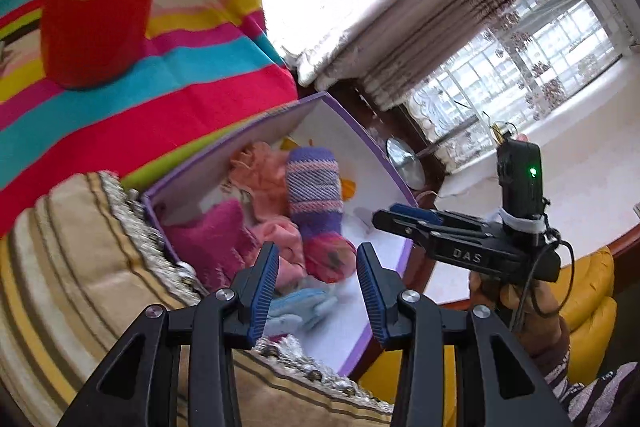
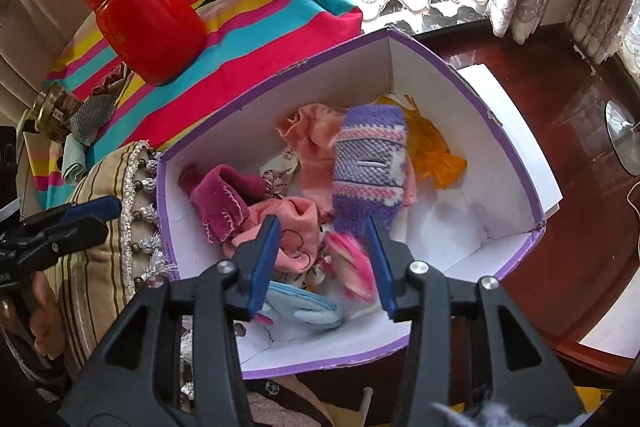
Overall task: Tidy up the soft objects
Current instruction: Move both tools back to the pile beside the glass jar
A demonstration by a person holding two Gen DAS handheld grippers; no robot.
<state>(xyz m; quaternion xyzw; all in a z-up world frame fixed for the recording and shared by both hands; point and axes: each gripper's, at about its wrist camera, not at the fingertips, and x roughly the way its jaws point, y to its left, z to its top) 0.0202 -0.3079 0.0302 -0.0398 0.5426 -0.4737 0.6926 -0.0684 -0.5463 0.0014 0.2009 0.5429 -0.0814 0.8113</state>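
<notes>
Purple knitted sock in box, beyond parted fingers

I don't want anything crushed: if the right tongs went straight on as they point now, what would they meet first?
Probably the purple knitted sock, its pink toe lying between the open right tongs over the box. Depth is unclear.

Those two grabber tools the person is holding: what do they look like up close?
Each gripper, left and right, is black, with angular linkage arms, silver pivot bolts and two fingers faced in ribbed blue pads. The right one's body is marked "DAS" and carries a black camera block with a green light and a black cable. The person wears a patterned sleeve.
</notes>
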